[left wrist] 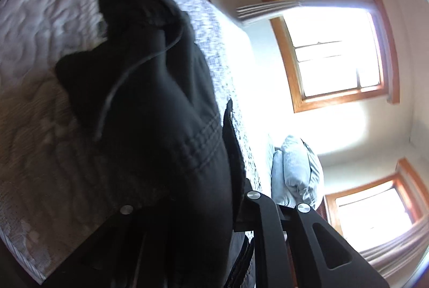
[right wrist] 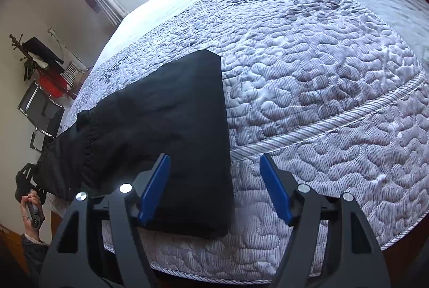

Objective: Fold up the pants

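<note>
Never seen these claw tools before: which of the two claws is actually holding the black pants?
The left gripper, at the bed's left edge: it is shut on the black pants. The right gripper hangs open, its blue pads gripping nothing.

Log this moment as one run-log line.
left gripper: shut on black pants, end raised | right gripper: open above pants | bed quilt

The pants are matt black cloth with stitched seams, the quilt a puckered, ribbed grey fabric — the right tool matt black plastic with smooth blue pads and shiny metal rivets.
</note>
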`<state>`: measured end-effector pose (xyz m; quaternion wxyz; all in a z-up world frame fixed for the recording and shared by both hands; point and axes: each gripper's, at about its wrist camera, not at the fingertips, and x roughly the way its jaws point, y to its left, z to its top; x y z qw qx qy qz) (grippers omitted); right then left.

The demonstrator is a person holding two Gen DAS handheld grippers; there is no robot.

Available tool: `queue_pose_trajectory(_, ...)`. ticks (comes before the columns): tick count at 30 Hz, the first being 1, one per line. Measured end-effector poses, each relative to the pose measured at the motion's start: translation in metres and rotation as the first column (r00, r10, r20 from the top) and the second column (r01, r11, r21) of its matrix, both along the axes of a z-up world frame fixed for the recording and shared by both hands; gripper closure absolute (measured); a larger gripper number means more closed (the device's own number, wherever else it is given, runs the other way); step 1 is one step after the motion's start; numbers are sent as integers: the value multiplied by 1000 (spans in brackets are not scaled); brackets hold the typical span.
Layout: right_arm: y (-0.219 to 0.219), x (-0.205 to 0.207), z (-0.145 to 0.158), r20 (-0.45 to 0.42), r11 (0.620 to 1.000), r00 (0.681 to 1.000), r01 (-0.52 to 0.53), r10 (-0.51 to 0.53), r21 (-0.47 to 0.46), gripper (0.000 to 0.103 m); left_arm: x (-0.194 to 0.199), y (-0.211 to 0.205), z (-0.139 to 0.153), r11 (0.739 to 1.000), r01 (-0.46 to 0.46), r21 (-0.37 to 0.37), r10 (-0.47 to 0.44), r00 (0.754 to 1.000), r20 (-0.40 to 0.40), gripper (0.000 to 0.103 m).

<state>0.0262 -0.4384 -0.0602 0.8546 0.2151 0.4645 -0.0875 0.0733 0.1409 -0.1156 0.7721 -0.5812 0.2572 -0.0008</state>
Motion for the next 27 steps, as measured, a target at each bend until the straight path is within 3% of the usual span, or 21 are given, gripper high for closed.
queue_pose_trajectory(6,-2,-4,3,10,1000,1000,6,-6,0,33,10,-37,49,980,69,185,-80,995,54,89)
queue_pose_trajectory(11,-5,-7,3,18,1000,1000,17,-17,11,33,21,-86,92,914,153,376,-194,978,75,88)
queue_pose_trajectory(15,-7,-9,3,23,1000,999,23,-23,18,33,27,-121,111,868,206,452,-262,963,64,86)
queue_pose_trajectory(19,-7,-13,5,31,1000,999,22,-22,10,33,35,-162,124,781,256,570,-324,946,19,82)
queue_pose_trajectory(25,-11,-18,9,51,999,998,32,-33,22,33,46,-216,122,655,337,676,-408,911,-58,82)
queue_pose_trajectory(27,-11,-19,9,53,999,998,31,-33,22,33,50,-237,117,594,365,717,-435,895,-96,82)
